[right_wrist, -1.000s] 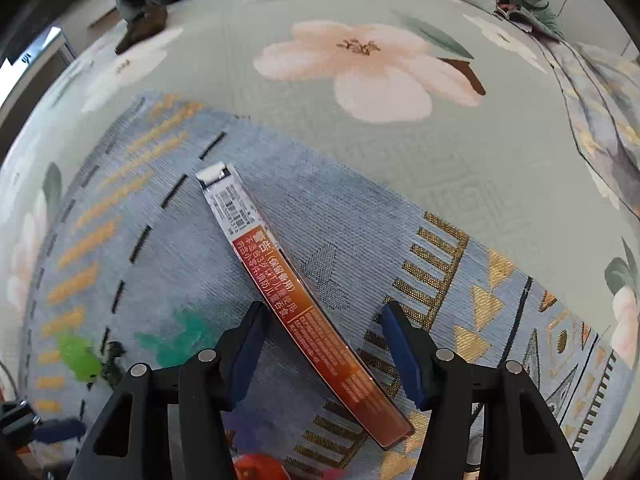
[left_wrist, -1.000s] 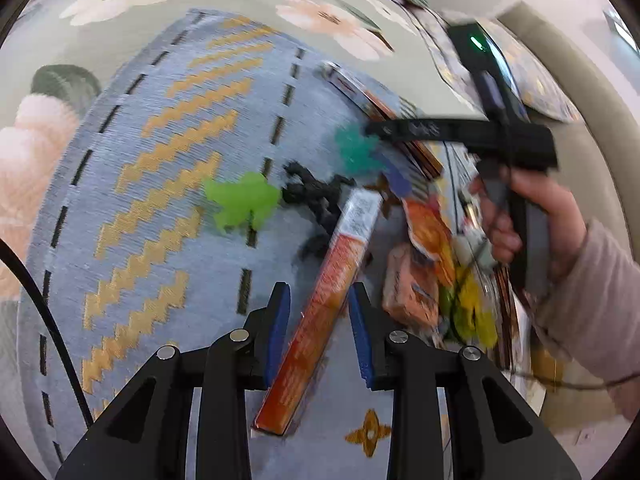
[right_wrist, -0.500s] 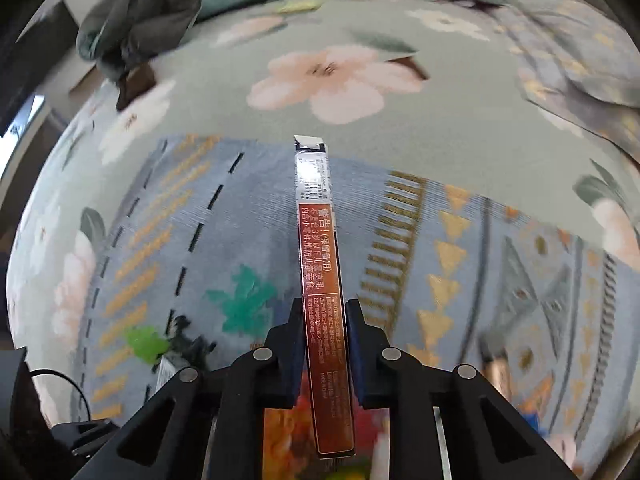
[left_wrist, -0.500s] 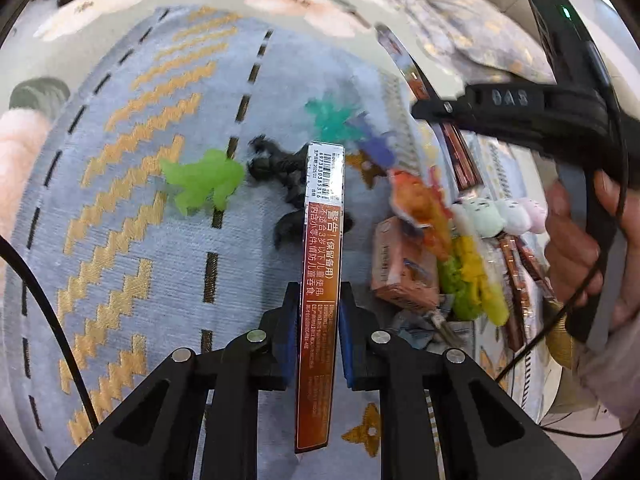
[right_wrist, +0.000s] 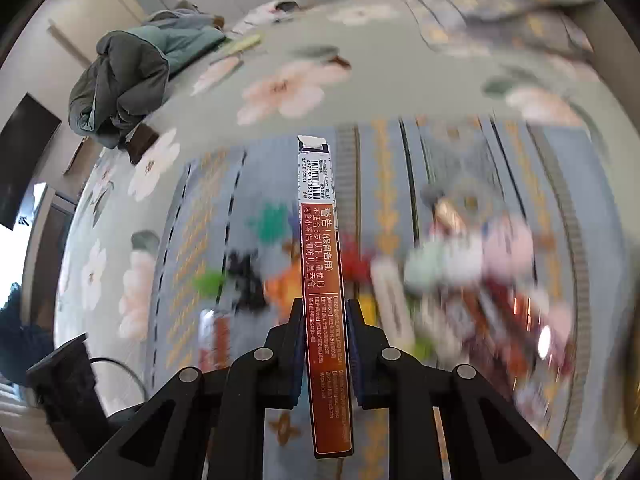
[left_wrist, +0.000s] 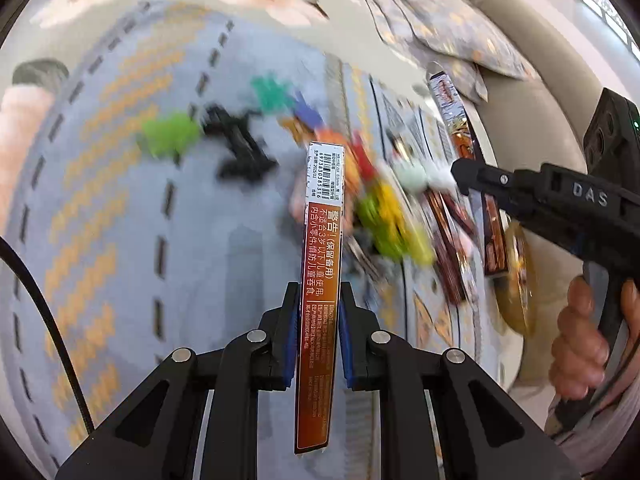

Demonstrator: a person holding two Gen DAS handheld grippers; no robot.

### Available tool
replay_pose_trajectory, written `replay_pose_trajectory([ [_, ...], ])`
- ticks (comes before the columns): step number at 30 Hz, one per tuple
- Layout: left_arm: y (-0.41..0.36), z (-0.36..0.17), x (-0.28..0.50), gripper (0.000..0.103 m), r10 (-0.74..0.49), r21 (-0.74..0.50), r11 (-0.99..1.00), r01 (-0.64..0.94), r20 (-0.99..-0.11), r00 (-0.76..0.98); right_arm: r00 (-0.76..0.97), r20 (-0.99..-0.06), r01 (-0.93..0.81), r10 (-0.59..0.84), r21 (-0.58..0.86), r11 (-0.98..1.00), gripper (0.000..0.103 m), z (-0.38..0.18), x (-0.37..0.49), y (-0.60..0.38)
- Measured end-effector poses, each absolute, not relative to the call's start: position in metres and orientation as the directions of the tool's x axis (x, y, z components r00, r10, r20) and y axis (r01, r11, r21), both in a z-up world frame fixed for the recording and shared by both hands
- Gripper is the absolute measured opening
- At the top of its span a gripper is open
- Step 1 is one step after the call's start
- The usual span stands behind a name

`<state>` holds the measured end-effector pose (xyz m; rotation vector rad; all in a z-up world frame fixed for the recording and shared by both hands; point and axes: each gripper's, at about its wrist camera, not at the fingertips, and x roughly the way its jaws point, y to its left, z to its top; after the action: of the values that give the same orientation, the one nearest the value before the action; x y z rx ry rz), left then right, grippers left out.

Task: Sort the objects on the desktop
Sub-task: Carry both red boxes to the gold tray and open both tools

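Note:
My left gripper (left_wrist: 319,294) is shut on a long narrow orange-red box (left_wrist: 322,232) with a barcode label, held clear of the patterned blue-grey cloth (left_wrist: 120,220). My right gripper (right_wrist: 322,308) is shut on a second box of the same kind (right_wrist: 320,248), which points straight ahead above the cloth. In the left wrist view the right gripper (left_wrist: 464,172) comes in from the right, held by a person's hand (left_wrist: 580,344), with its box (left_wrist: 444,96) sticking up. Small toy figures lie blurred beneath: green (left_wrist: 172,134), black (left_wrist: 240,152), teal (left_wrist: 272,90).
A jumble of snack packs and bright toys (left_wrist: 384,216) and pastel plush balls (right_wrist: 472,256) covers the cloth's right half. The cloth lies on a floral bedsheet (right_wrist: 288,84). A bundled grey-green jacket (right_wrist: 120,84) sits far left; a pillow (left_wrist: 460,32) lies at the back.
Both grippers closed on their orange-red boxes and lifted them off the cloth. The right gripper rolled, so its box swung from slanted to straight ahead, and it rose over the toy pile.

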<state>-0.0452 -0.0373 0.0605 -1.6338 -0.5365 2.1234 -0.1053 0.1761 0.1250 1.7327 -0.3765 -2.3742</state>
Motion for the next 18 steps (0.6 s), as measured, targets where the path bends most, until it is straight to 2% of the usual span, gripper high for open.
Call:
replay_pose_trajectory([
  [9,0.025,0.058,-0.001,0.014,0.494,-0.475,-0.865,-0.164,-0.862,-0.114,-0.131,-0.931,-0.113,-0.342,0.357,-0.927,0.018,0.089,0.010,0.221],
  [13,0.070,0.073,0.002,0.014,0.480,-0.448,-0.866,-0.221,-0.869,-0.121,-0.154,-0.934,-0.181,-0.322,0.347,-0.920,0.018,0.094,0.026,0.271],
  [18,0.149,0.095,0.000,0.014,0.539,-0.486,-0.820,-0.301,-0.833,-0.126,-0.268,-0.938,-0.242,-0.221,0.287,-0.927,0.018,0.137,0.034,0.364],
])
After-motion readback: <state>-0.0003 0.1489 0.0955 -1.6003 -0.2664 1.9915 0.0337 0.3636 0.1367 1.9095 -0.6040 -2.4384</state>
